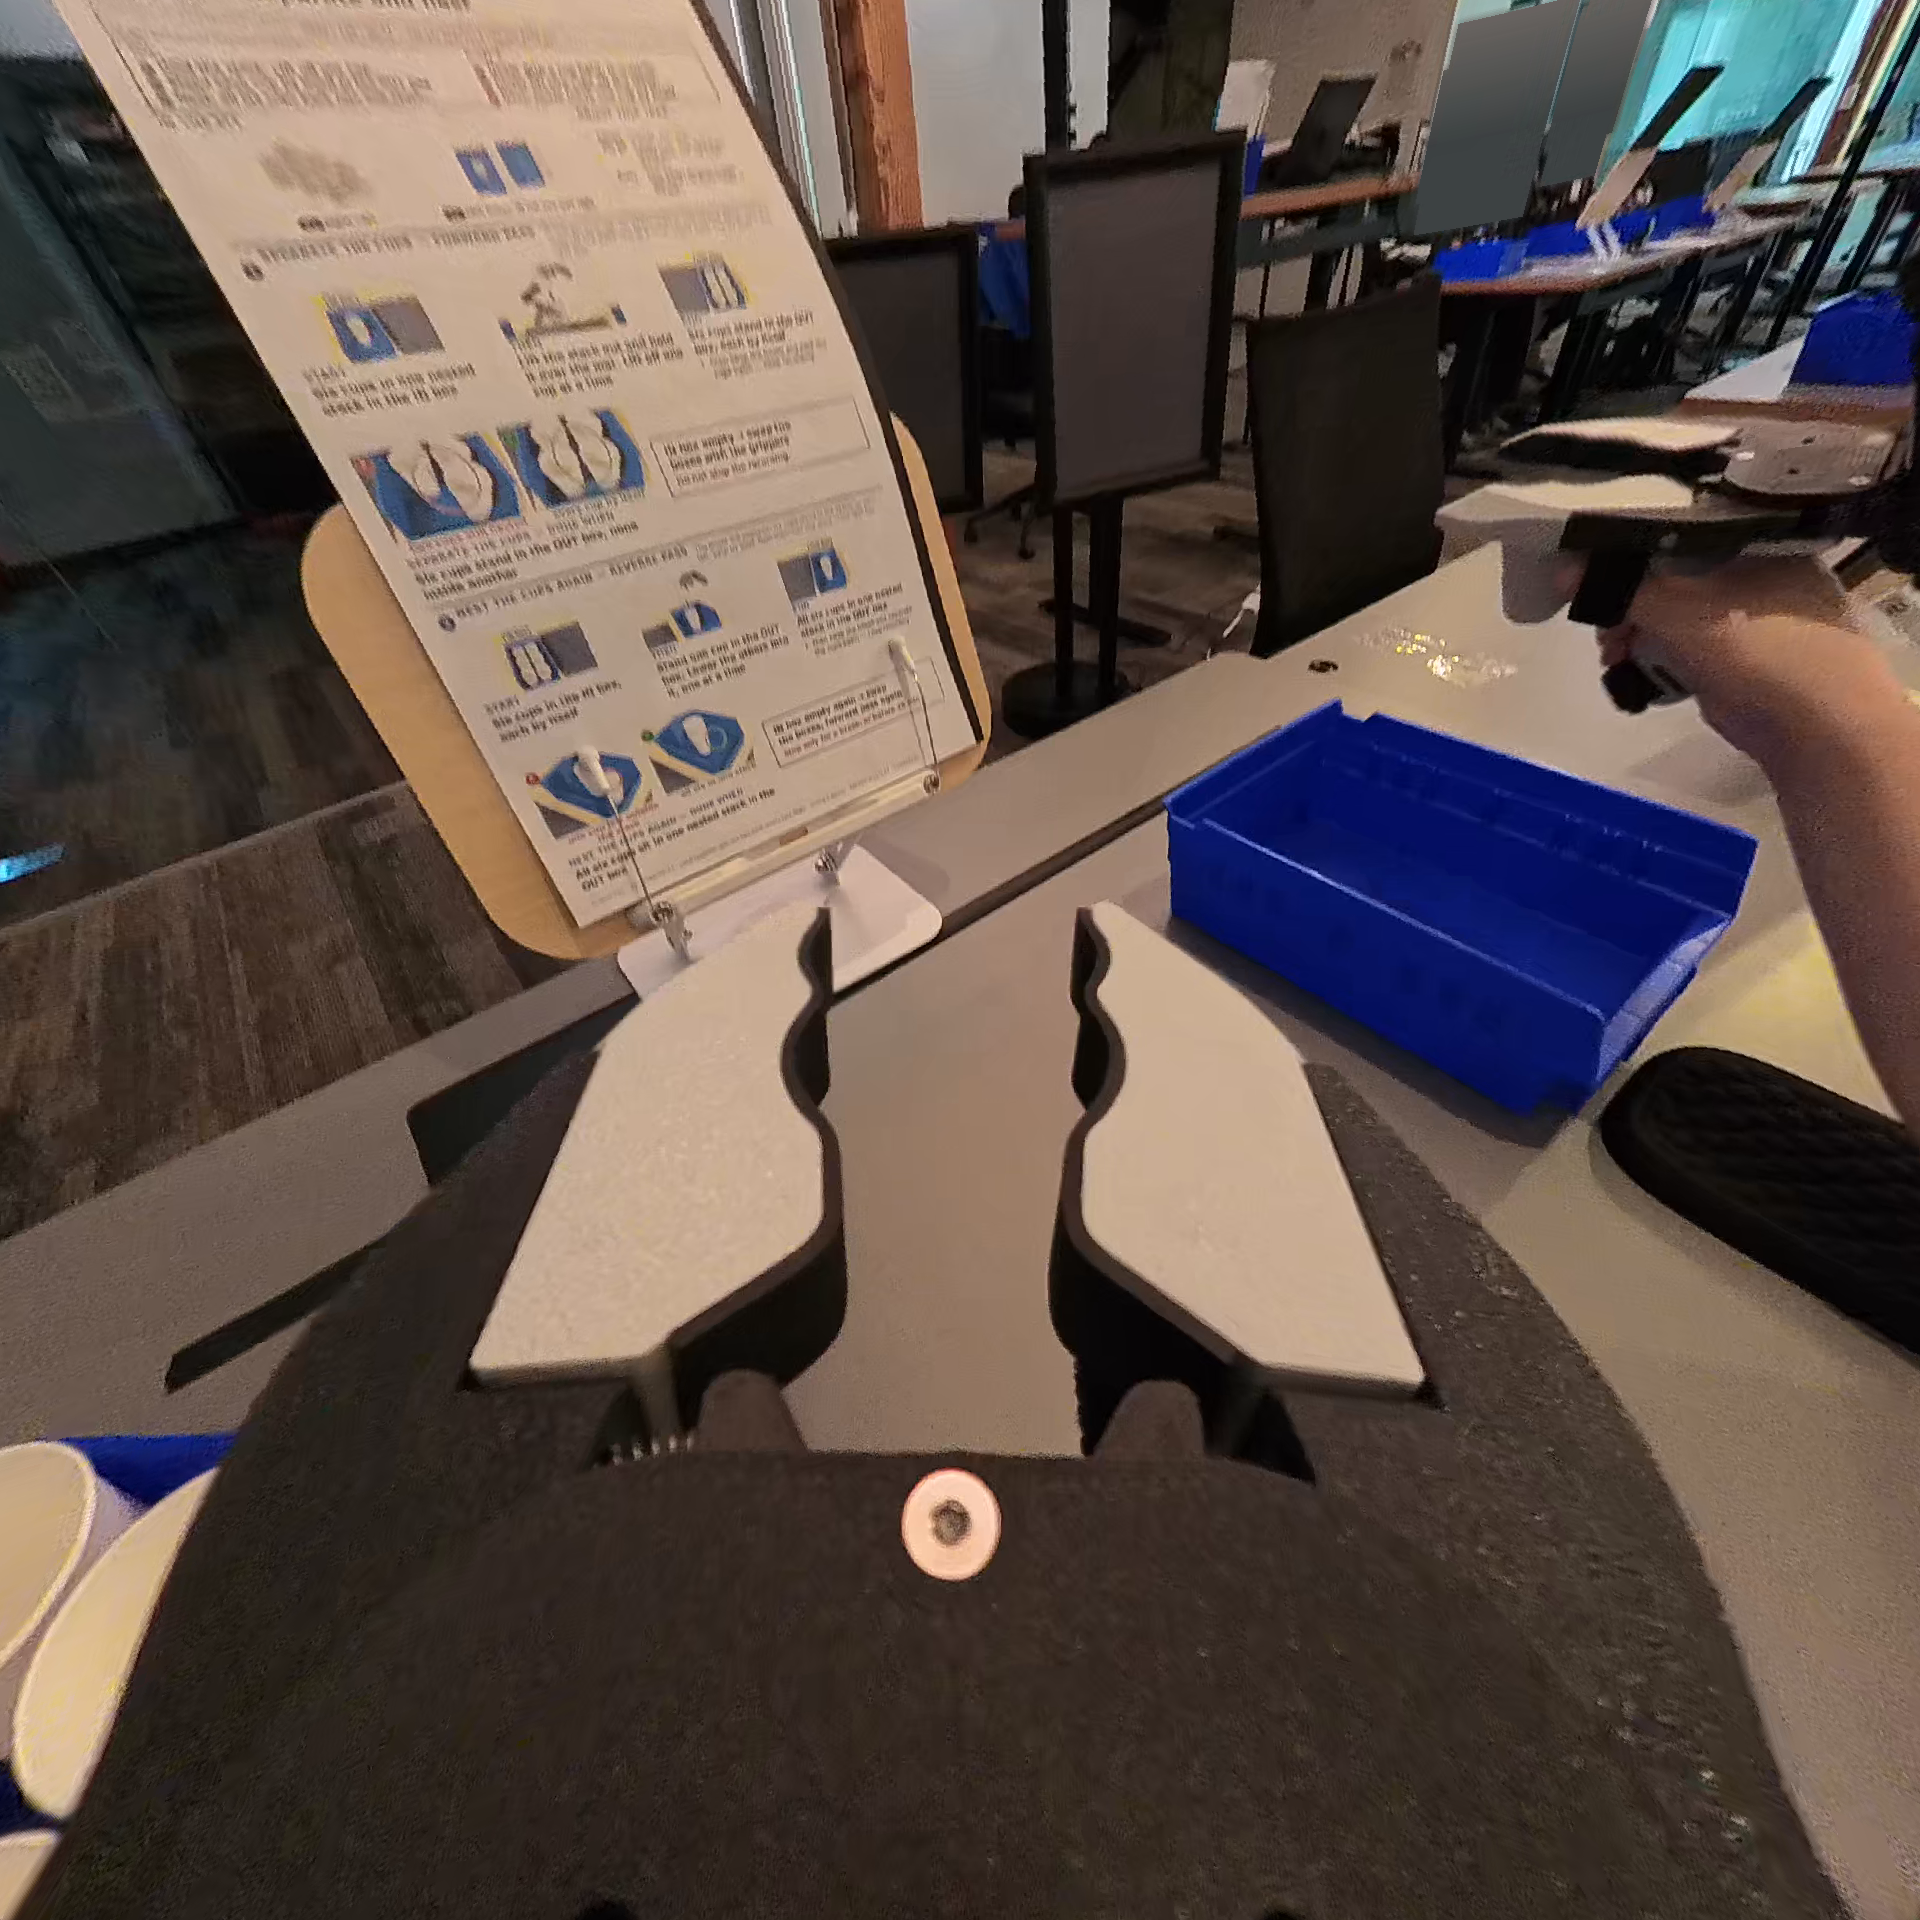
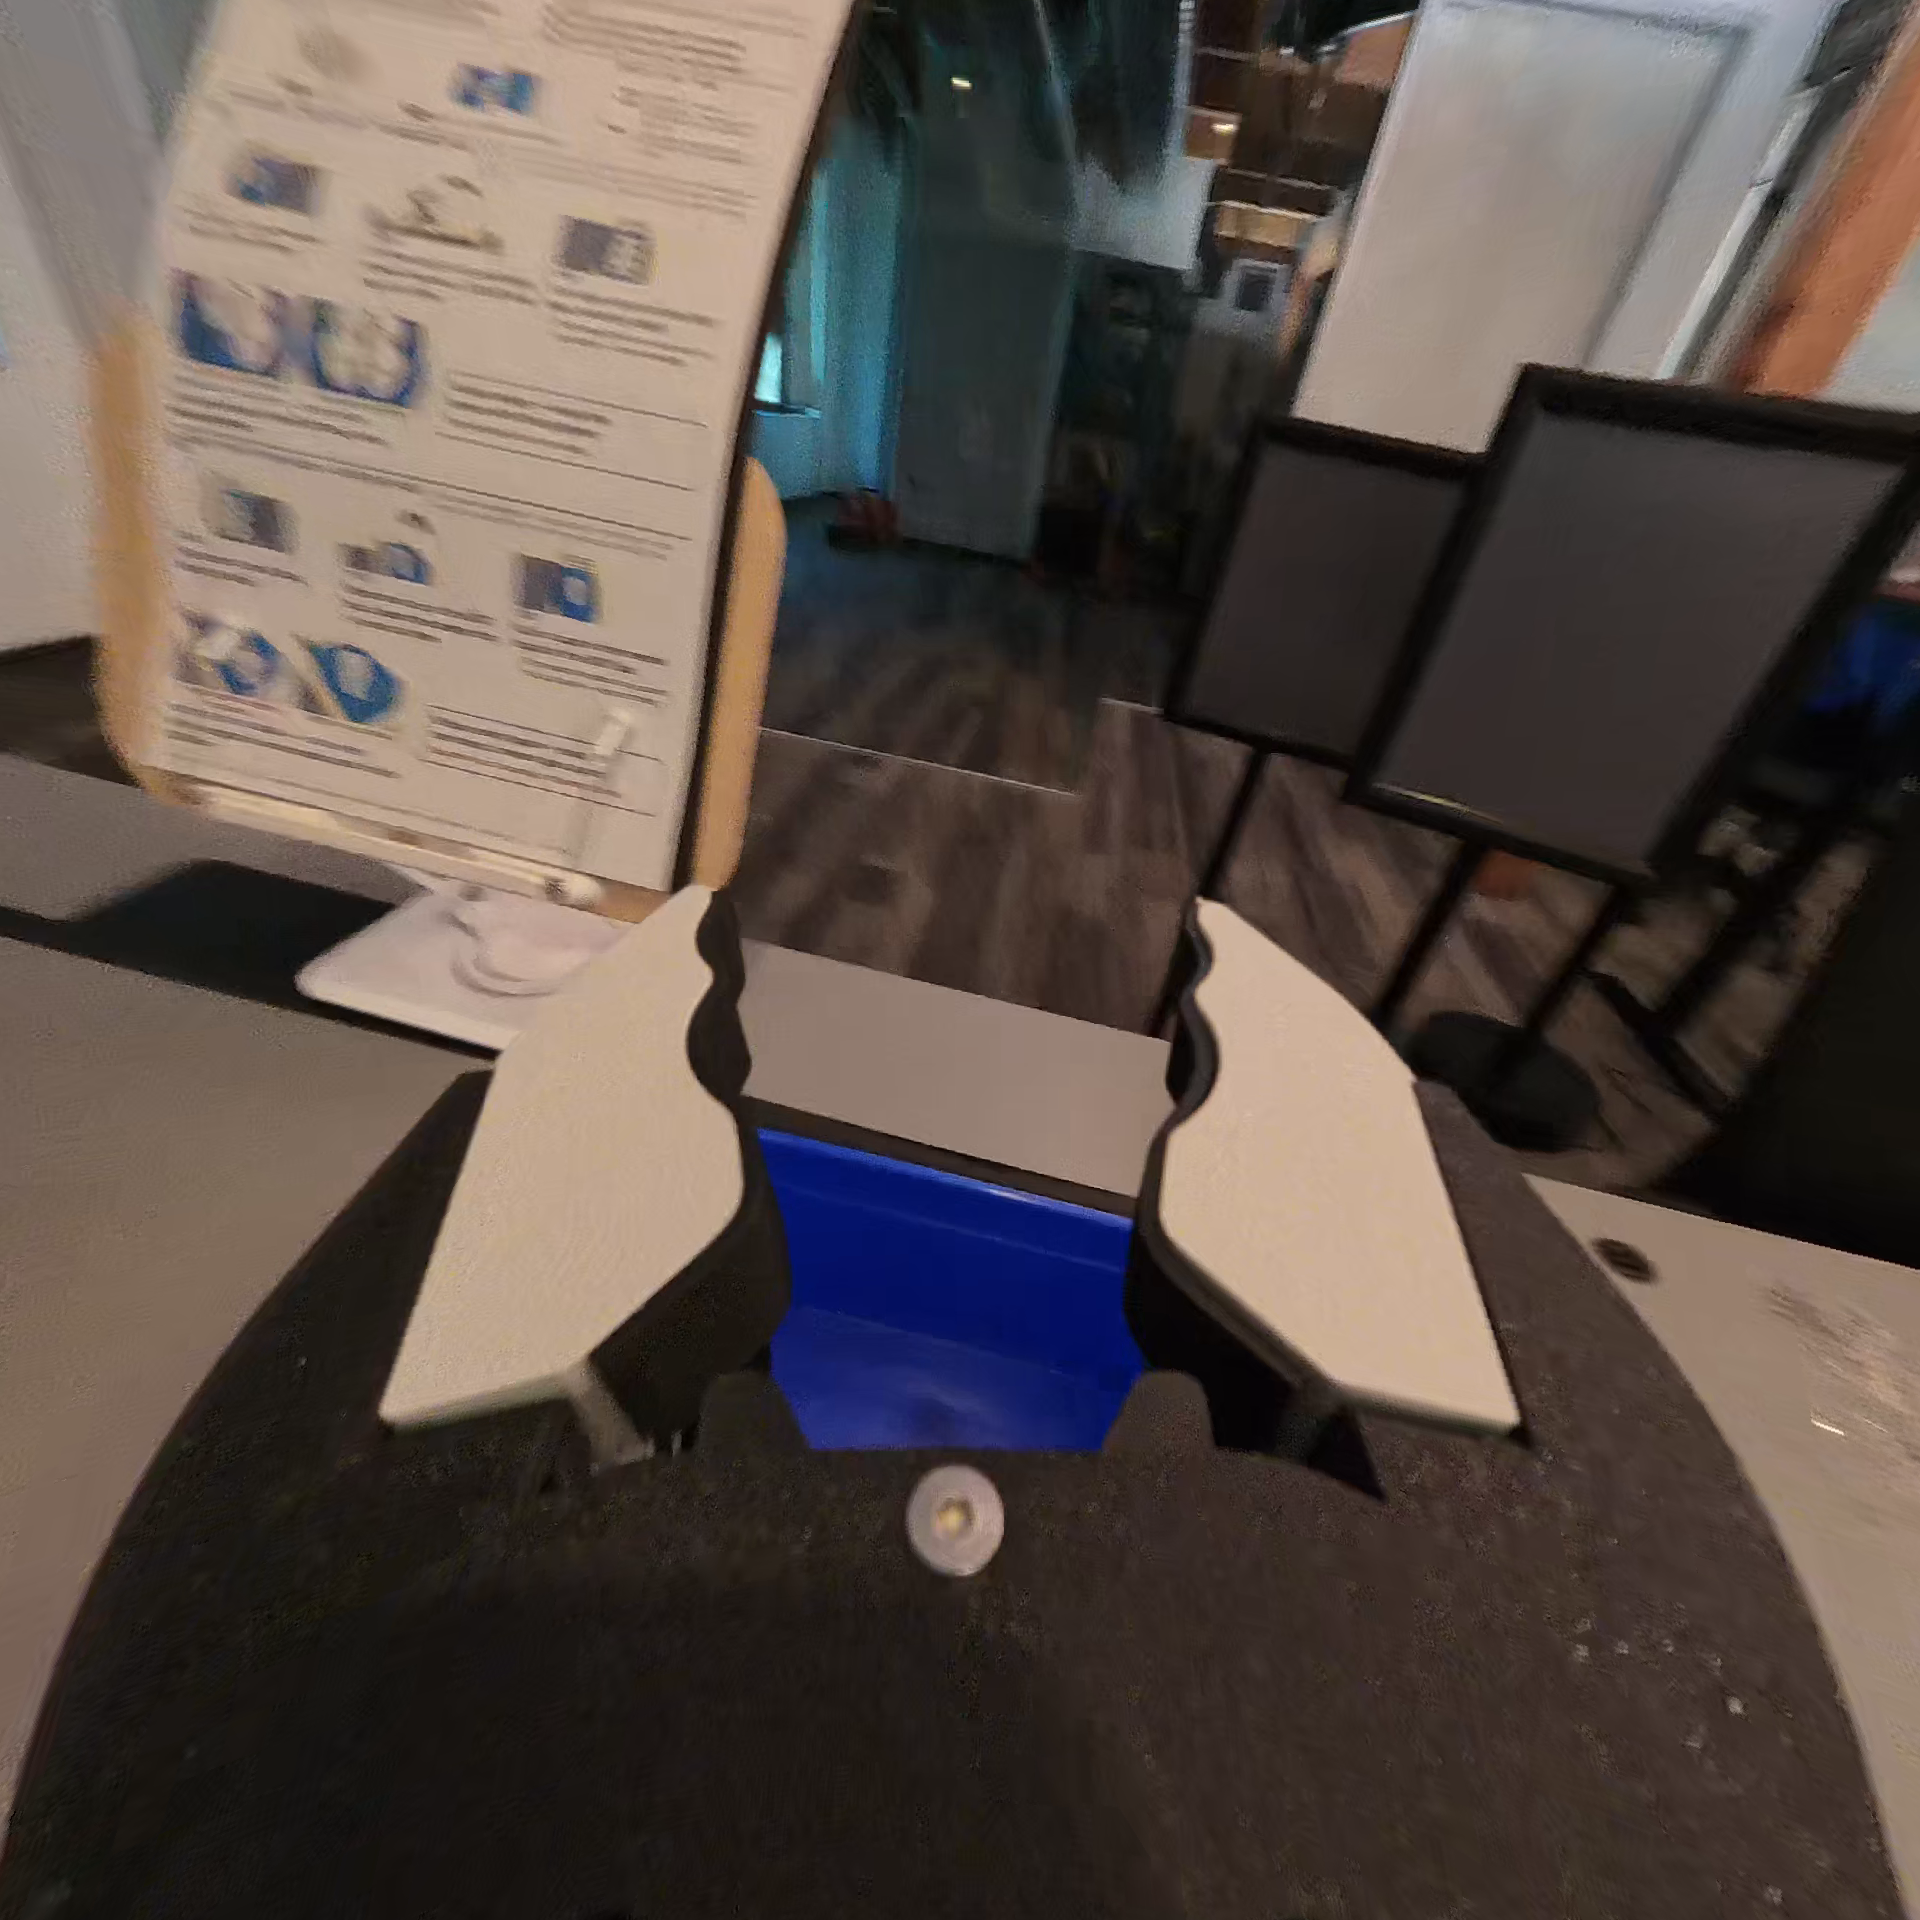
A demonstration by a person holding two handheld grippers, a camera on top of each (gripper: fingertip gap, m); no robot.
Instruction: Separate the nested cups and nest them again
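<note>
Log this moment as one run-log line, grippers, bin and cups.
left gripper open, empty | right gripper open, empty, above blue bin | bin empty | white cups at left edge, untouched

Place: an open-plan office turned into a data-collection lab.
Work surface: a grey bench [image 1: 1195, 748] with a black mat on it, set at the room's edge.
Instructions: a printed sheet with photos and steps [image 1: 540, 436], clipped on a wooden stand [image 1: 416, 769] facing the worker.
Supplies: a blue plastic bin [image 1: 1455, 894] on the bench, with more blue bins [image 1: 1860, 338] on the far tables.
Repeated stations: rows of long tables [image 1: 1621, 260] behind, several with their own tilted sheet stands.
Furnishing: black framed panels on floor poles [image 1: 1132, 322], dark office chairs [image 1: 1340, 457], a dark wood-plank floor [image 2: 987, 831].
</note>
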